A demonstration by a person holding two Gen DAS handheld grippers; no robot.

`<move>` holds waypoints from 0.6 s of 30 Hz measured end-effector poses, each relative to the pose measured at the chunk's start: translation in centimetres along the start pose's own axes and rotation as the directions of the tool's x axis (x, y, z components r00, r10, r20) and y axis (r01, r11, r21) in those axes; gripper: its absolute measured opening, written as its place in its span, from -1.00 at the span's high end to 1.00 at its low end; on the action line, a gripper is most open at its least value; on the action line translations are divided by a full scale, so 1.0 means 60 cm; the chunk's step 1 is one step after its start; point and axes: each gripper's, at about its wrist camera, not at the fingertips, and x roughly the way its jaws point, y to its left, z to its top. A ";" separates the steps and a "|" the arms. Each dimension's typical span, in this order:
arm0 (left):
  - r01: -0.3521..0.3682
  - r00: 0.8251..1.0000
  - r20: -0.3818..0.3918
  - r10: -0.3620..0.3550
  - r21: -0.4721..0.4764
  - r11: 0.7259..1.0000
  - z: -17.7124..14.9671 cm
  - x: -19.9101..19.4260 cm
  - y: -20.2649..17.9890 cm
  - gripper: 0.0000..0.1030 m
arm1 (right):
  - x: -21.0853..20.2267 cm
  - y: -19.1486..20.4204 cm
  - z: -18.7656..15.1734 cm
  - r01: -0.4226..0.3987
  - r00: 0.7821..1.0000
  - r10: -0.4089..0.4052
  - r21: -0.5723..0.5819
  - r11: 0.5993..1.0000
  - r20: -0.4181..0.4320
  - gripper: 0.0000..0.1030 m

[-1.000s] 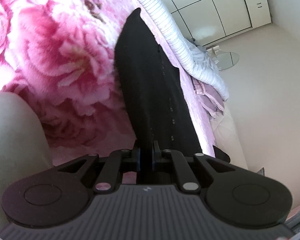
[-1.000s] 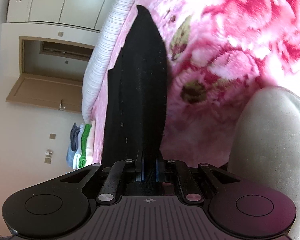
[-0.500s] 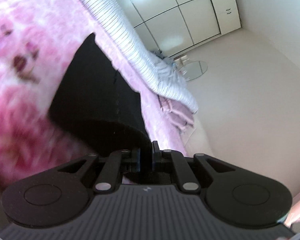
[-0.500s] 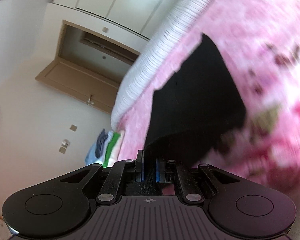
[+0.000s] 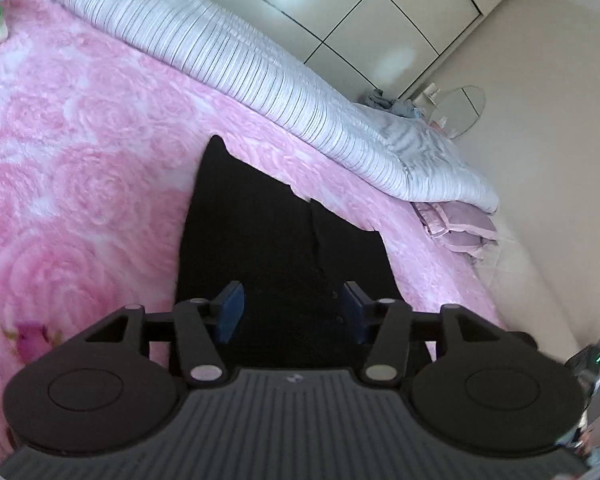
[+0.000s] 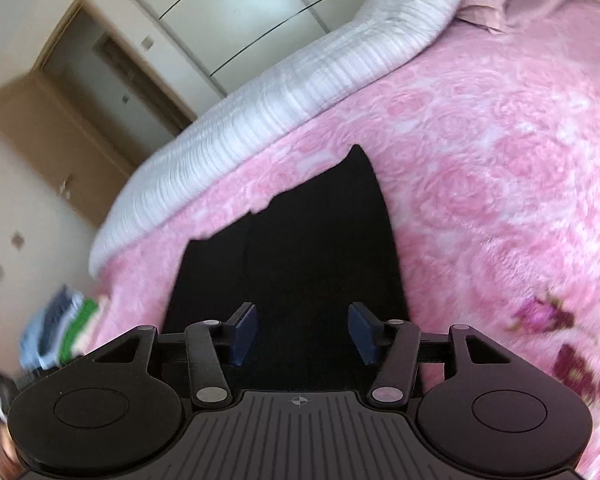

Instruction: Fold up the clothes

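The left gripper is hovering with its jaws spread wide, gripping nothing, over the near edge of the black garment, which is lying flat on the pink bed. The right gripper is hanging likewise, jaws apart and empty. Judging by that, a fold is just being laid down or about to be picked up; either way both grippers are needing matched edges.

Both wrist cameras are looking down close along their fingers, each facing toward 12 o'clock, sharing the black garment, pink blanket and striped quilt.
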 end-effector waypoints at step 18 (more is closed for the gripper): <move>-0.094 0.982 -0.132 0.136 0.279 0.956 -0.049 0.117 0.016 0.66 | 0.156 -0.032 -0.044 0.037 0.988 -0.082 -0.314 0.949 -0.131 -0.06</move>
